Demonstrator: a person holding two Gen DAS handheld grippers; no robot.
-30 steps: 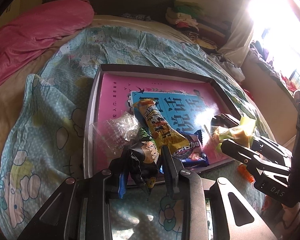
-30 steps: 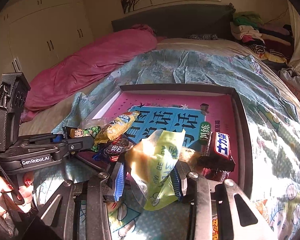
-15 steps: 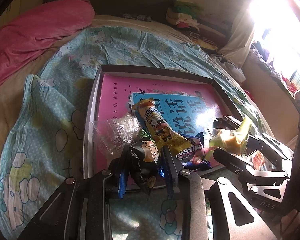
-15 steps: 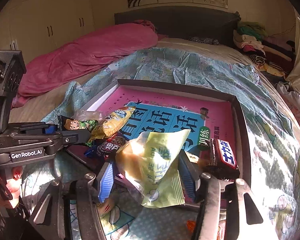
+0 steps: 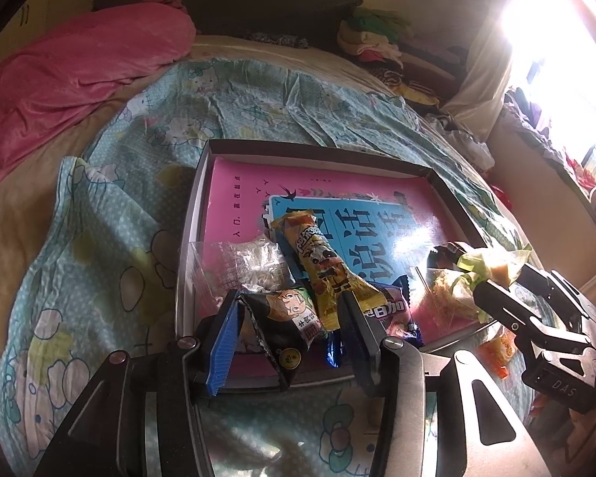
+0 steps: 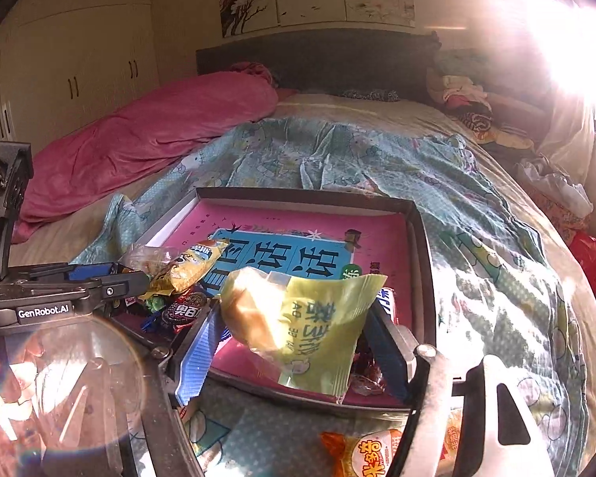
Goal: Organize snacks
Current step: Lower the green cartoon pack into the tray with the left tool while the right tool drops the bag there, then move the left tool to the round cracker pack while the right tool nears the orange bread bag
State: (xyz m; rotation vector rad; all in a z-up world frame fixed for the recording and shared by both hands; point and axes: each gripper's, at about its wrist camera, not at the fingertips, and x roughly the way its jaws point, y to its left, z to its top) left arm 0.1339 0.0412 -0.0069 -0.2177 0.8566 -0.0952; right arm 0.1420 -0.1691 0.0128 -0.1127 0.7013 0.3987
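Left gripper point(image 5: 288, 318), previously clamped on the black cartoon-face snack packet point(image 5: 282, 318), is now standing with jaws spread wide; the packet is lying loose between them at the near edge of the shallow box point(image 5: 202, 183) on the bed. Right gripper point(image 6: 294, 334), jaws likewise parted wider than a second ago, is flanking the yellow-green bun packet point(image 6: 298, 322) over the box's near rim. Yellow sausage stick point(image 5: 322, 270) is resting in place on the pink book point(image 5: 238, 198).

A yellow-green snack packet point(image 6: 318, 326) hangs tilted over the pink-lined tray point(image 6: 421, 246), above heaped wrappers point(image 5: 337, 278).
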